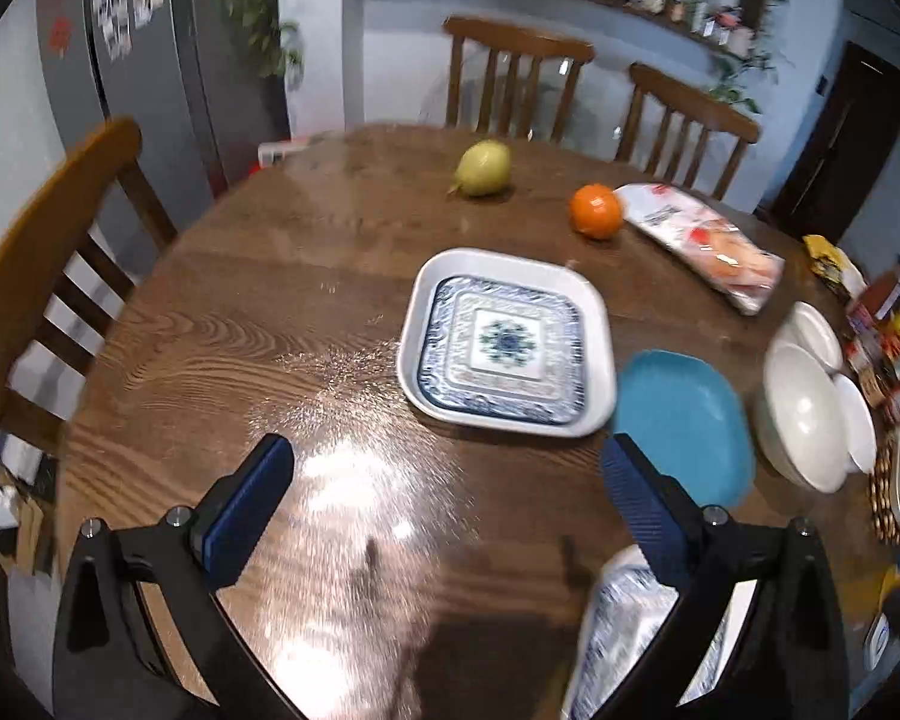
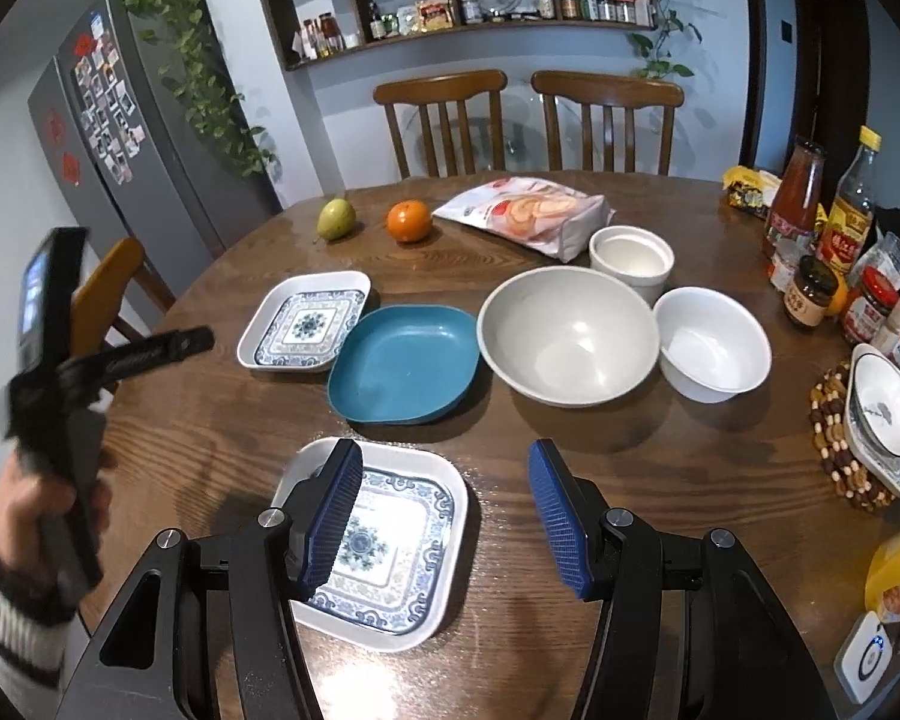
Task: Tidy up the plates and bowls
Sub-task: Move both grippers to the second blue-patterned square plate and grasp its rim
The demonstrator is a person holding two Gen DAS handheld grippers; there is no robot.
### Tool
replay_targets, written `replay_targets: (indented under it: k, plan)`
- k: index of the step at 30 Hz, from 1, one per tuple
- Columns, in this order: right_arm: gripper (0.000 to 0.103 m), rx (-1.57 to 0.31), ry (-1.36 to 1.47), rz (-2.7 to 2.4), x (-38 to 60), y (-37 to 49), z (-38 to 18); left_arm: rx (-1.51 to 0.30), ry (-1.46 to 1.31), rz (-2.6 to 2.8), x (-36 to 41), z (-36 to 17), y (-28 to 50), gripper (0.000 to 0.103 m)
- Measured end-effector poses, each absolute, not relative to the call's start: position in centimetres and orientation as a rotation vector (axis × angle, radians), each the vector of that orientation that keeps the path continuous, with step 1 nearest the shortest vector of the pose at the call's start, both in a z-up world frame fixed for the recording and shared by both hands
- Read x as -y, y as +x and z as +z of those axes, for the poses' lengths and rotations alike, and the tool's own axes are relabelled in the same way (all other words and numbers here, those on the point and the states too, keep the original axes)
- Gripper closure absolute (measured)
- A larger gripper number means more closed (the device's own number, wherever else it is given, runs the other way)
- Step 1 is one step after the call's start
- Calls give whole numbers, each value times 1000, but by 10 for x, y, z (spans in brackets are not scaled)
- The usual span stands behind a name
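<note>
plates and bowls sit apart; both grippers gape empty.

teal plate, blue-patterned white plates, grey bowl

pear, orange and snack bag (unopened) on wooden table.
</note>
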State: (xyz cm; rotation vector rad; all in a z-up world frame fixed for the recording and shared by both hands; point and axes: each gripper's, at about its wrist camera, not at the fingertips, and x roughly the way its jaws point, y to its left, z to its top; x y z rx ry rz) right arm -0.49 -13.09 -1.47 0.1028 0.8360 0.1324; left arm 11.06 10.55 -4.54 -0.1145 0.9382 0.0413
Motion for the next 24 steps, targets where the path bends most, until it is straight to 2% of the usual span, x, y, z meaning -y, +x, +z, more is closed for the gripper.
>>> replay_targets:
  k: [5,8,12,16,18,24]
  plan:
    - [45,-872,84,124,120,5,-25,-1016,-147,82,-126,-81,149,8]
    - [45,-892,77,111,117,11,-30,-1038,-128,80,-128,-94,168,20]
    - [45,-909,70,101,112,19,-33,-1065,-86,76,-128,-109,192,43]
    - [45,-917,68,111,102,31,-35,-1075,-84,40,-134,-115,206,56]
    - [45,-917,74,134,96,40,-35,-1075,-91,13,-136,-113,205,65]
    - [45,-901,106,214,77,75,-32,-1099,-91,-68,-137,-112,191,81]
